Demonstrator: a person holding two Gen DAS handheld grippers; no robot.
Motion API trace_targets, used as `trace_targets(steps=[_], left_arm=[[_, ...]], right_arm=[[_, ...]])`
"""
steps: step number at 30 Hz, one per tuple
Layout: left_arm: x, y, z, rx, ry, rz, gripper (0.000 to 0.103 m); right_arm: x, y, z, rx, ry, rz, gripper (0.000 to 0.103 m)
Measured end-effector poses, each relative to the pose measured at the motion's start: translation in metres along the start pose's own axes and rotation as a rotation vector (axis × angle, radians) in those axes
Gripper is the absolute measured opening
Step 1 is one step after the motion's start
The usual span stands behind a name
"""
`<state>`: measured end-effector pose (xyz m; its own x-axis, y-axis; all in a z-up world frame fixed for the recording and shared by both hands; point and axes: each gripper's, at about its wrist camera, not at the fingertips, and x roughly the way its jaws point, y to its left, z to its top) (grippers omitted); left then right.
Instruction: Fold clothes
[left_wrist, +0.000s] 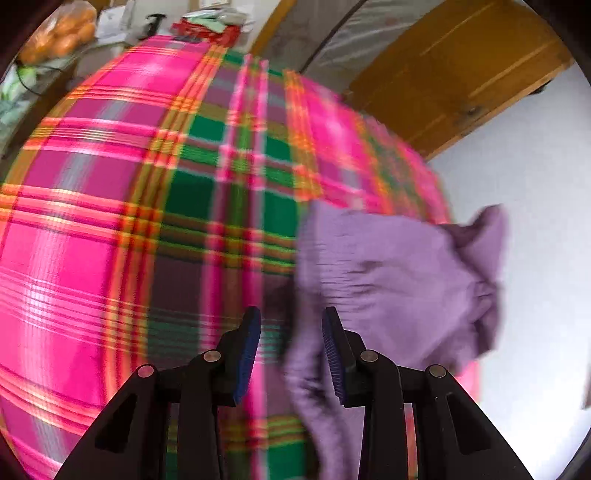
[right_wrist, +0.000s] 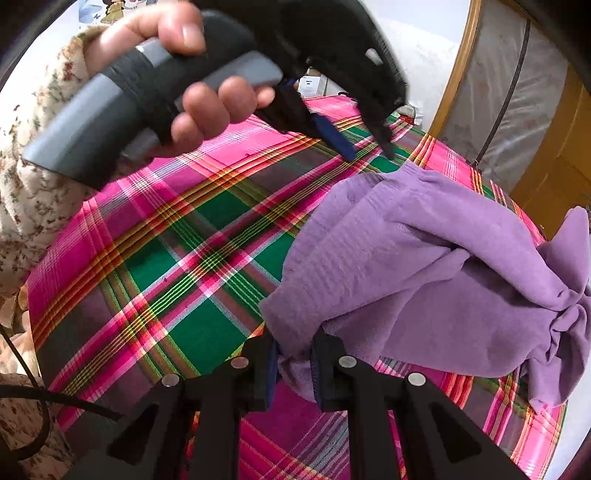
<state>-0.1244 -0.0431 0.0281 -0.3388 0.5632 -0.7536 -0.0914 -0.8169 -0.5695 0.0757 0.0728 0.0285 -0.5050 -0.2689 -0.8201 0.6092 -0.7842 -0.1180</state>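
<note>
A crumpled purple garment (left_wrist: 388, 277) lies on a pink and green plaid cloth (left_wrist: 110, 221), near its right edge. My left gripper (left_wrist: 291, 332) is open just above the plaid; a fold of the garment hangs by its right finger (left_wrist: 334, 354), untouched by the pads. This view is blurred. In the right wrist view, my right gripper (right_wrist: 293, 354) is shut on the near edge of the purple garment (right_wrist: 424, 258) and lifts it slightly off the plaid cloth (right_wrist: 166, 277). A hand (right_wrist: 207, 107) holds the left gripper (right_wrist: 369, 151) at the garment's far corner, jaws apart.
A wooden cabinet (left_wrist: 461, 74) and a plastic-covered rack (right_wrist: 517, 92) stand beyond the far right side. A bag of oranges (left_wrist: 59, 33) and clutter lie at the far left. White floor (left_wrist: 535, 184) shows on the right. A floral sleeve (right_wrist: 29, 206) and a black cable (right_wrist: 37, 398) are at the left.
</note>
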Motion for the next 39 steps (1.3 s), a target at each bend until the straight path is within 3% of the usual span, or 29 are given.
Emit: trace_targets(steps=[2,6,13,17,19,20,28,31,34,39], left_arm=[[0.005,-0.008,-0.002,0.017,0.04,-0.029,0.035],[0.022,-0.016,-0.007,0.044,0.104,0.019,0.035],[0.037,-0.014,-0.01,-0.027,0.185,-0.093,0.035],[0.041,-0.013,-0.01,-0.05,0.161,-0.127,0.032],[0.04,-0.012,-0.009,-0.057,0.144,-0.131,0.01],[0.038,-0.011,-0.008,-0.053,0.134,-0.122,0.008],[0.01,-0.002,-0.002,-0.058,0.015,-0.138,0.004],[-0.003,0.004,-0.002,-0.05,-0.03,-0.125,0.004],[0.008,0.008,-0.008,-0.059,-0.01,-0.095,0.004],[0.029,0.015,-0.016,-0.068,0.034,-0.039,0.005]], right_arm=[[-0.002,0.004,0.0,0.003,-0.002,-0.001,0.016],[-0.004,0.007,-0.002,0.013,-0.006,0.005,0.016],[0.004,0.001,0.001,0.013,-0.007,0.004,0.016],[0.004,0.0,0.002,0.012,-0.005,-0.005,0.016],[0.003,0.002,0.004,0.009,-0.004,-0.011,0.016],[0.002,0.003,0.005,0.008,-0.005,-0.013,0.016],[-0.023,0.014,0.013,0.003,-0.079,-0.019,0.016],[-0.023,0.022,0.013,-0.042,-0.063,-0.014,0.016],[-0.011,0.032,0.011,-0.09,-0.008,-0.002,0.016],[-0.008,0.029,0.01,-0.078,0.012,0.01,0.017]])
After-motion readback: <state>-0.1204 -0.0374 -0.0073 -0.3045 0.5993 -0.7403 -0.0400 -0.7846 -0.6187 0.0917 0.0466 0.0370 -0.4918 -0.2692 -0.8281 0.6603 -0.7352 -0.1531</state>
